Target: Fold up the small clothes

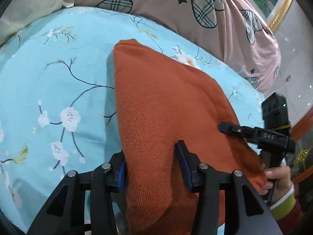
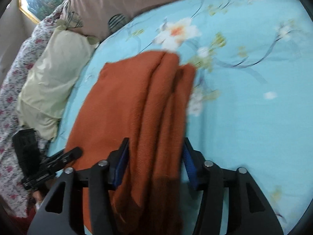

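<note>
An orange knit garment lies folded in a long strip on the light blue flowered bedsheet. My left gripper straddles its near end; the jaws stand apart with cloth between the blue pads, not pinched. At the right, one finger of my right gripper lies on the cloth's edge, and a hand holds the handle. In the right wrist view the garment shows several lengthwise folds. My right gripper is open around its near end. My left gripper's finger rests at the cloth's left edge.
A pink quilt with plaid hearts is heaped behind the sheet. A pale green pillow and red-flowered fabric lie to the left of the sheet. A gold-framed picture hangs behind, and a wooden edge borders the bed.
</note>
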Action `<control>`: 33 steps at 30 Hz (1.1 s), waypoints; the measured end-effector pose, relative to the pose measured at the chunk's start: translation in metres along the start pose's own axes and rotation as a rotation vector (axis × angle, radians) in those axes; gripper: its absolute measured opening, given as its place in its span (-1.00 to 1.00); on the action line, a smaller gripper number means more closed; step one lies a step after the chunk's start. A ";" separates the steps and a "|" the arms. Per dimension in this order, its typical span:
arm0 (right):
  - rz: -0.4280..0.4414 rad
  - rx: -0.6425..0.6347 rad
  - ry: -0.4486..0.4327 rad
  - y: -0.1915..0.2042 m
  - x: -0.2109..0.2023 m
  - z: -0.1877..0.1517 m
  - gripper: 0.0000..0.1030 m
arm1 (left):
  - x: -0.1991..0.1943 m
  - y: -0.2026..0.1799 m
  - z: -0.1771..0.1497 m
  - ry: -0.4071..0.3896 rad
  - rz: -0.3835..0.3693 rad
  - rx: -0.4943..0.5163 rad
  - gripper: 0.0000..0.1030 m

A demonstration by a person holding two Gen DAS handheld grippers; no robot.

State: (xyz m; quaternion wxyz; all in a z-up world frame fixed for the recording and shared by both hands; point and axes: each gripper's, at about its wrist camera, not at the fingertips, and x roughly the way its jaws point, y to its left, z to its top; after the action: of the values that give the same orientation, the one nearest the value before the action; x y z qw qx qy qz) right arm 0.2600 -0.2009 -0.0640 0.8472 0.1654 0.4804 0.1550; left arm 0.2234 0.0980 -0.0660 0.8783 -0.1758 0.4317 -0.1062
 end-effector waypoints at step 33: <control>-0.214 0.009 -0.099 -0.006 -0.017 0.011 -0.52 | -0.011 -0.066 -0.049 0.032 -0.109 0.243 -0.53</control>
State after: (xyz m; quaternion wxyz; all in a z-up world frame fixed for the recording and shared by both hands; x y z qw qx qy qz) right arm 0.2615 -0.2151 -0.0484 0.8809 0.1243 0.4536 0.0531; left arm 0.1755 0.0307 -0.0592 0.8790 -0.0898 0.4197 -0.2080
